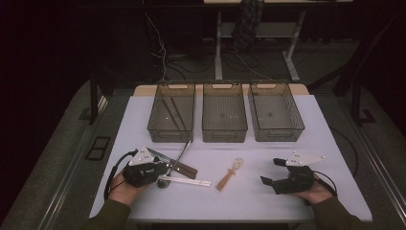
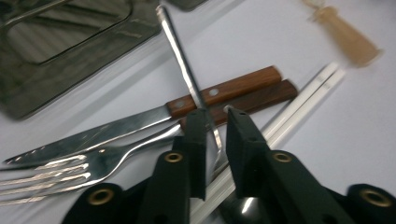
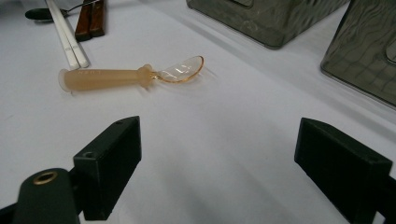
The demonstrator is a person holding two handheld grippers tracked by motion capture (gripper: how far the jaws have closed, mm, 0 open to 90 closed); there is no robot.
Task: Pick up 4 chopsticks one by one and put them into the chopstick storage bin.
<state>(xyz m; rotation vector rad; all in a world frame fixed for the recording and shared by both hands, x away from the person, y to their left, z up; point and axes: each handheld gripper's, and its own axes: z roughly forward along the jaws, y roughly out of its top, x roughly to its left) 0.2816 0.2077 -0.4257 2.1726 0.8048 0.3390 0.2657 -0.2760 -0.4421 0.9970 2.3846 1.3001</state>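
Left jaws closed on the spoon handle in the near-left cutlery pile.

The left gripper pinched the metal spoon across knife, fork and chopsticks; best lifted straight up. The right gripper gaped wide over the counter.

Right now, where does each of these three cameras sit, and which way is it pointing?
High view: above the person's side, looking forward and down on the white table and three bins; both forearms, hands and tongs show.
Left gripper view: rides the left tongs, looking along black jaws set closely around a metal spoon handle, over a knife and fork.
Right gripper view: rides the right tongs, jaws wide apart, facing the amber spoon.
Shared: the amber spoon, white chopsticks and wooden handles appear in both gripper views.
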